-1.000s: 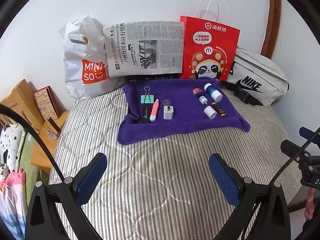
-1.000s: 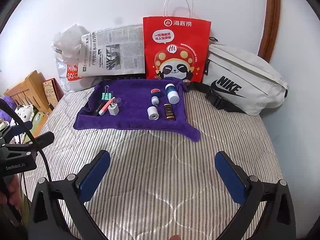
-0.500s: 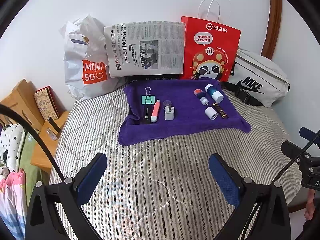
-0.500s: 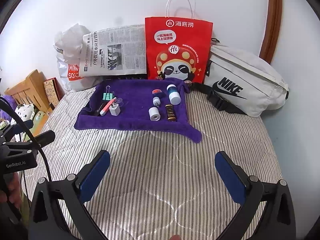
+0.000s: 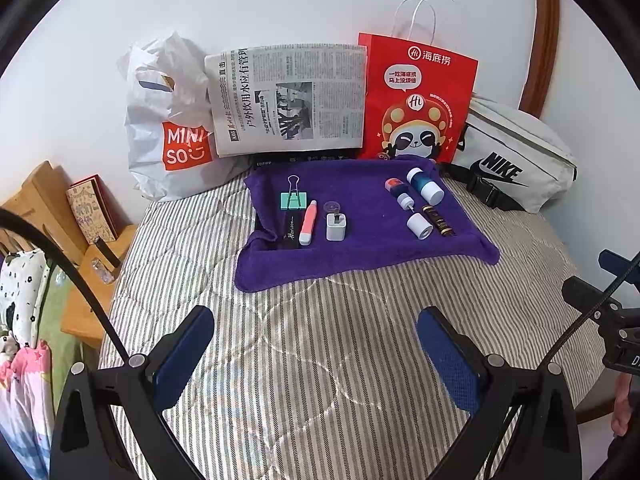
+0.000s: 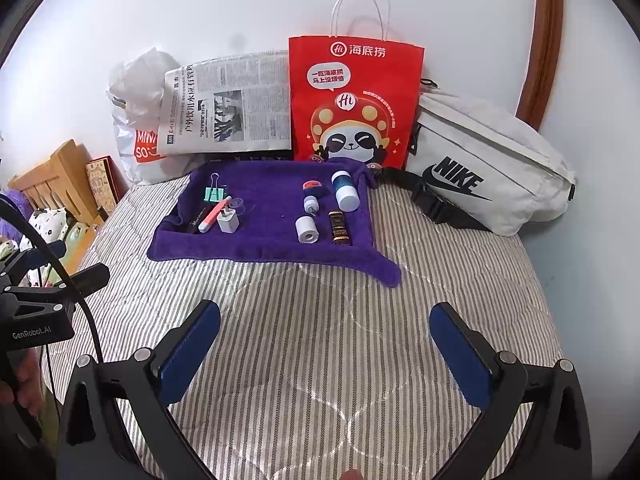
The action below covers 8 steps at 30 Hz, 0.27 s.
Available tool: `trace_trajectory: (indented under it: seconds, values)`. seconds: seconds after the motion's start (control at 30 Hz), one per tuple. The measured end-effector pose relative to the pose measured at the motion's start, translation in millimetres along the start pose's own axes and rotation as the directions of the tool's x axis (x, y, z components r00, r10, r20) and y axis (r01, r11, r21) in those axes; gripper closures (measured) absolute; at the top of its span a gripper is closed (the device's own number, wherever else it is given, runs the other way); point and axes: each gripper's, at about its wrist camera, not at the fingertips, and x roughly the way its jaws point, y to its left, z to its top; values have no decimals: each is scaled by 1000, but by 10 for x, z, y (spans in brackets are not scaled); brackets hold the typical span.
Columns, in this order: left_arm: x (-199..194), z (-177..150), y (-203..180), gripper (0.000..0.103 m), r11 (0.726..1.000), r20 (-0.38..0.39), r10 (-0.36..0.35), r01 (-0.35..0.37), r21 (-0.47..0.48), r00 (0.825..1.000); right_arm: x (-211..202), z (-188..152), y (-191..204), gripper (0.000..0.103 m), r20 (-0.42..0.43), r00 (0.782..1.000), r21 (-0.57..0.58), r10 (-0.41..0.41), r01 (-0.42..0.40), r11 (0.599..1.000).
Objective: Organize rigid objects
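Note:
A purple towel [image 5: 368,248] [image 6: 264,248] lies on the striped bed. On its left part lie a green binder clip [image 5: 293,199], a black pen [image 5: 292,230], a pink-and-white marker [image 5: 308,223] and a white charger [image 5: 337,226]. On its right part lie a blue-and-white bottle [image 5: 425,187], a small red-capped item [image 5: 394,185], a small white bottle [image 5: 406,201], a white cap [image 5: 418,227] and a dark tube [image 5: 438,220]. My left gripper [image 5: 314,350] and right gripper [image 6: 324,344] are open, empty, hovering over the bed short of the towel.
Against the wall stand a white Miniso bag [image 5: 168,120], a newspaper [image 5: 288,98], a red panda paper bag [image 5: 416,100] and a white Nike waist bag [image 5: 516,156]. A wooden bedside stand with a book [image 5: 86,208] is at the left bed edge.
Both grippers have drifted slightly; the scene sits a little lower in the views. Nothing was taken or moved on the towel.

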Motion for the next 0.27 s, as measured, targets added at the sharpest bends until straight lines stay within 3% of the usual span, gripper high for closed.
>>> trace_trajectory:
  seconds: [0.27]
  values:
    - [8,-10,10,0,1000,5,-22,22,10,1000,6,1,-13,0,-3,1000,-3,-3,3,1000]
